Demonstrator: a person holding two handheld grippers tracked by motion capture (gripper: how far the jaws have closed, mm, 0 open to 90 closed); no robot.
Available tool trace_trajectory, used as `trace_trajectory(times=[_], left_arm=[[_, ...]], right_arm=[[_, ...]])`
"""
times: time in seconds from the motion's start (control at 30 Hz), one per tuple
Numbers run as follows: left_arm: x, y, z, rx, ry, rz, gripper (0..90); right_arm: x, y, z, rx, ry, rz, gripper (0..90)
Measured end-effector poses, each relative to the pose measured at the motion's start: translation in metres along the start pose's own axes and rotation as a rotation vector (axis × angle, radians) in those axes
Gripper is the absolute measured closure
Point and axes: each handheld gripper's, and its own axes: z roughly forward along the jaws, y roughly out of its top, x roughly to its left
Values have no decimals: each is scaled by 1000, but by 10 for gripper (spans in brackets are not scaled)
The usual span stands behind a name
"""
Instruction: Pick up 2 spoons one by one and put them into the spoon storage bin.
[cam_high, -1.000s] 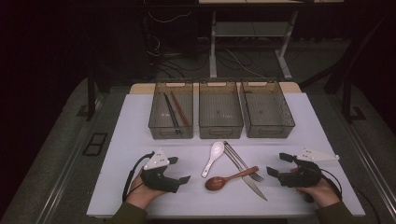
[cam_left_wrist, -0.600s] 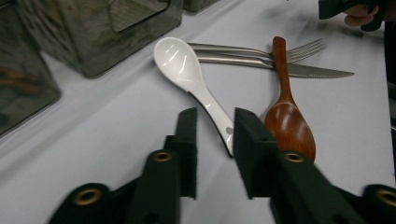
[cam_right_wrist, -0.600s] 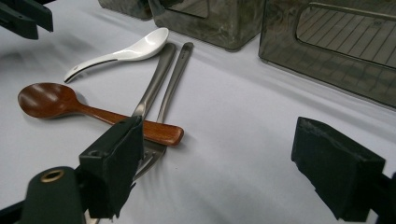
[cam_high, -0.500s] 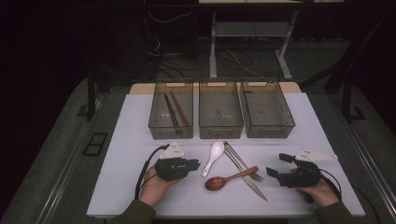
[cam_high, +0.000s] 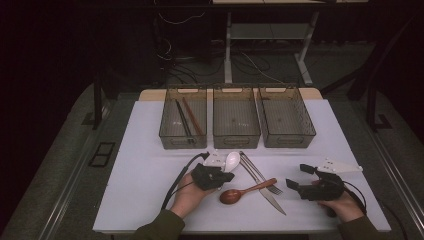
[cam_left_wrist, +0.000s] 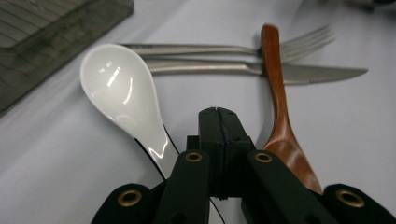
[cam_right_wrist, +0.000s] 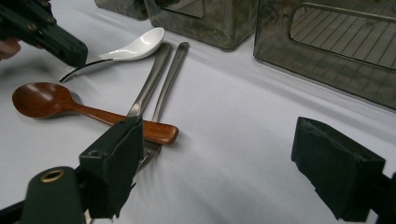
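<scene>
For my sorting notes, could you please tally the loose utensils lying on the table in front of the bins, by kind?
Spoons: 2, the white spoon and the wooden spoon
Forks: 1, the fork
Knives: 1, the knife
Total: 4

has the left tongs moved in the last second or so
Yes. In the high view the left tongs have slid rightward from the bare table to the white spoon, below the middle bin, and their jaws have just closed.
</scene>
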Motion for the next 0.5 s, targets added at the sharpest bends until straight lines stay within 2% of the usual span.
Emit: trace_trajectory(times=[0.07, 0.1, 0.2, 0.43, 0.5], left_arm=[[0, -1, 1, 10, 3, -2, 885], [0, -1, 1, 23, 6, 11, 885], [0, -2, 1, 22, 1, -3, 885], [1, -4, 3, 54, 13, 13, 884], [1, -5, 2, 48, 14, 3, 885]], right_arm=[[0, 0, 0, 1, -1, -1, 166], [0, 0, 0, 0, 0, -2, 166], [1, 0, 0, 2, -1, -5, 166], [0, 0, 0, 4, -3, -9, 166], [1, 0, 0, 5, -3, -12, 166]])
